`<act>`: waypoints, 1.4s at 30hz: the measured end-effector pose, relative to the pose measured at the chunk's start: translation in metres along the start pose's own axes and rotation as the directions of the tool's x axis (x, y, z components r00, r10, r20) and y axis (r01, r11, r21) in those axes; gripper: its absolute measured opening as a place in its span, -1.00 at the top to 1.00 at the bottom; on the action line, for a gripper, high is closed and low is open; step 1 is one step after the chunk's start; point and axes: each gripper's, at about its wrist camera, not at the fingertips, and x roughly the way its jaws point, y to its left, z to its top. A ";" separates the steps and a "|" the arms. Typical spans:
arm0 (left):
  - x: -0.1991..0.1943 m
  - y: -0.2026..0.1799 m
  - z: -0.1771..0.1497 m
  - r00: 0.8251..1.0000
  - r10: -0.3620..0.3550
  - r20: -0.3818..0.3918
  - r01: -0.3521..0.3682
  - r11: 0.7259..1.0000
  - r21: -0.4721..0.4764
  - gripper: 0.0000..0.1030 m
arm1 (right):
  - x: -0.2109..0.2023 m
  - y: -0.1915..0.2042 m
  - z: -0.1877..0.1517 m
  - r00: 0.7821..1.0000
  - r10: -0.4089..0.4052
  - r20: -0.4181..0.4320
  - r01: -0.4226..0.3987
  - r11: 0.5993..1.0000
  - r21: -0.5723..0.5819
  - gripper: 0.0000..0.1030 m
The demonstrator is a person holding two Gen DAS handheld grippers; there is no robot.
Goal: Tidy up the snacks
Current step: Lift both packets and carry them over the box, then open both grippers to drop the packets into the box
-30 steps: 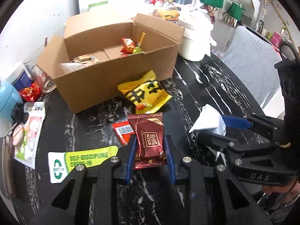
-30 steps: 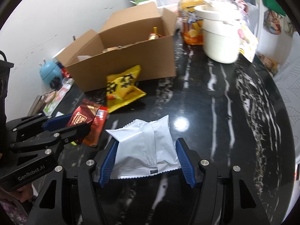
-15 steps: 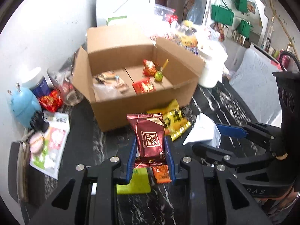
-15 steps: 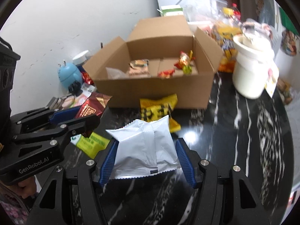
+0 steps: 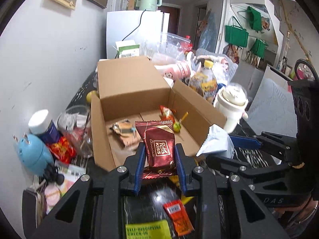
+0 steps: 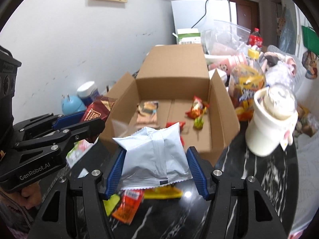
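Observation:
My left gripper (image 5: 159, 159) is shut on a dark red chocolate packet (image 5: 158, 143) and holds it above the near wall of the open cardboard box (image 5: 127, 83). My right gripper (image 6: 155, 165) is shut on a white snack pouch (image 6: 153, 151), raised at the box's (image 6: 173, 63) near edge. The box holds a burger-print packet (image 6: 147, 109), a red wrapped candy (image 6: 196, 107) and a green lollipop (image 6: 199, 121). Each gripper shows in the other's view: the right one (image 5: 229, 145), the left one (image 6: 87, 123).
On the black marble table (image 6: 269, 179) below lie an orange sachet (image 5: 177, 215), a yellow packet (image 6: 163, 192) and a green label (image 5: 147, 230). A white pot (image 6: 271, 119) stands right of the box. A blue figure (image 5: 31, 153), jar (image 5: 43, 125) and glass (image 5: 75, 127) stand left.
Both grippers have risen and moved forward with their packets, from low over the table to the box's near edge. The box now shows from above.

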 end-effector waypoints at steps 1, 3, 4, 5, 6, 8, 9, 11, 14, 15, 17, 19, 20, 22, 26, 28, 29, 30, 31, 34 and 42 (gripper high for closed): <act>0.003 0.002 0.006 1.000 0.004 0.007 -0.004 1.000 -0.001 0.45 | 0.001 -0.001 0.005 1.000 -0.003 0.004 0.003 1.000 -0.002 -0.20; 0.010 0.005 0.014 1.000 0.007 0.012 -0.006 1.000 -0.012 0.45 | 0.006 -0.003 0.016 1.000 -0.012 0.011 0.012 1.000 -0.013 -0.20; 0.015 0.007 0.018 1.000 0.008 0.015 -0.007 1.000 -0.019 0.45 | 0.010 -0.004 0.021 1.000 -0.015 0.012 0.015 1.000 -0.019 -0.20; 0.018 0.008 0.020 1.000 0.010 0.015 -0.010 1.000 -0.022 0.45 | 0.014 -0.006 0.025 1.000 -0.018 0.012 0.018 1.000 -0.022 -0.20; 0.023 0.009 0.023 1.000 0.012 0.014 -0.012 1.000 -0.025 0.45 | 0.019 -0.008 0.030 1.000 -0.020 0.009 0.020 0.999 -0.026 -0.20; 0.032 0.012 0.028 1.000 0.013 0.011 -0.013 0.999 -0.031 0.45 | 0.028 -0.011 0.037 1.000 -0.019 0.006 0.019 0.999 -0.031 -0.20; 0.037 0.014 0.031 1.000 0.013 0.008 -0.013 0.999 -0.034 0.45 | 0.033 -0.013 0.041 1.000 -0.023 0.003 0.023 0.999 -0.032 -0.21; 0.048 0.018 0.035 1.000 0.017 -0.003 -0.017 0.999 -0.041 0.45 | 0.041 -0.015 0.047 1.000 -0.025 0.000 0.025 0.999 -0.036 -0.20; 0.065 0.023 0.040 1.000 0.020 -0.020 -0.021 0.999 -0.048 0.45 | 0.054 -0.020 0.057 1.000 -0.029 -0.004 0.029 0.999 -0.039 -0.20; 0.071 0.024 0.042 0.999 0.021 -0.028 -0.023 0.999 -0.049 0.45 | 0.059 -0.021 0.061 0.999 -0.033 -0.005 0.033 0.998 -0.044 -0.20; 0.082 0.028 0.044 0.999 0.025 -0.045 -0.028 0.998 -0.052 0.45 | 0.066 -0.024 0.066 0.999 -0.041 -0.007 0.041 0.998 -0.052 -0.20; 0.092 0.030 0.046 0.998 0.031 -0.061 -0.034 0.998 -0.051 0.45 | 0.074 -0.026 0.071 0.999 -0.048 -0.014 0.047 0.997 -0.056 -0.21; 0.096 0.031 0.046 0.997 0.034 -0.069 -0.037 0.998 -0.051 0.45 | 0.078 -0.027 0.074 0.999 -0.048 -0.018 0.047 0.997 -0.057 -0.21; 0.105 0.032 0.045 0.995 0.036 -0.088 -0.041 0.998 -0.052 0.45 | 0.084 -0.029 0.077 0.998 -0.049 -0.029 0.048 0.997 -0.058 -0.21; 0.119 0.035 0.043 0.992 0.050 -0.117 -0.056 0.997 -0.054 0.45 | 0.099 -0.032 0.079 0.996 -0.067 -0.059 0.063 0.996 -0.065 -0.21; 0.126 0.036 0.041 0.989 0.052 -0.136 -0.060 0.996 -0.060 0.45 | 0.106 -0.035 0.079 0.994 -0.074 -0.074 0.069 0.996 -0.062 -0.21; 0.128 0.037 0.040 0.988 0.052 -0.143 -0.062 0.996 -0.062 0.45 | 0.110 -0.036 0.078 0.993 -0.078 -0.085 0.073 0.995 -0.062 -0.21; 0.130 0.037 0.039 0.987 0.056 -0.150 -0.065 0.996 -0.060 0.45 | 0.113 -0.037 0.077 0.992 -0.081 -0.093 0.076 0.995 -0.062 -0.21; 0.132 0.037 0.038 0.986 0.064 -0.157 -0.073 0.996 -0.057 0.45 | 0.116 -0.038 0.076 0.991 -0.085 -0.105 0.079 0.995 -0.061 -0.21; 0.137 0.038 0.036 0.980 0.086 -0.178 -0.096 0.994 -0.049 0.45 | 0.124 -0.041 0.071 0.985 -0.100 -0.142 0.094 0.994 -0.051 -0.22; 0.134 0.039 0.032 0.972 0.136 -0.191 -0.146 0.988 -0.042 0.45 | 0.124 -0.044 0.066 0.951 -0.246 -0.187 0.240 0.969 -0.053 -0.66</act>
